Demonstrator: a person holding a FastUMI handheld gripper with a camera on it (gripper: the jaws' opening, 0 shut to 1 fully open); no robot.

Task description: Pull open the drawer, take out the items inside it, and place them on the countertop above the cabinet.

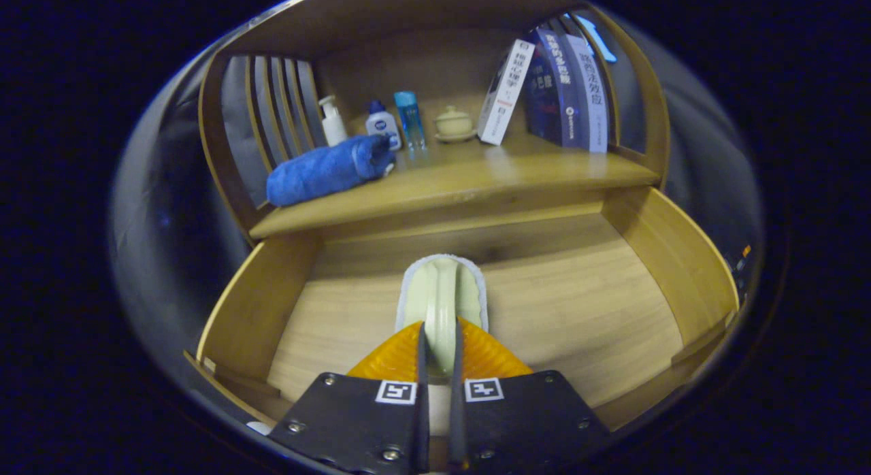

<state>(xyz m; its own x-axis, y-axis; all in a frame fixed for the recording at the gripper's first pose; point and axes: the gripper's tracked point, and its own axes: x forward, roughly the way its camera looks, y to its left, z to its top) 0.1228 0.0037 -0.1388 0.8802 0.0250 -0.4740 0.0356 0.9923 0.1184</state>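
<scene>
The wooden drawer [258, 305] stands pulled open below the countertop [490, 179]. Inside it is a pale green brush [442, 291] with a white fringe around its edge and a raised handle along its top. My gripper [439, 339] is shut on that handle, both fingers [401, 356] pressing its sides; the brush reaches forward beyond the fingertips over the drawer's floor. I cannot tell whether it rests on the floor or is lifted off it.
On the countertop lie a rolled blue towel [326, 170], a white pump bottle [333, 121], a white bottle with blue cap [382, 124], a blue bottle [410, 119], a green lidded cup on a saucer [454, 123] and leaning books [551, 87]. Curved wooden side rails [224, 141] enclose it.
</scene>
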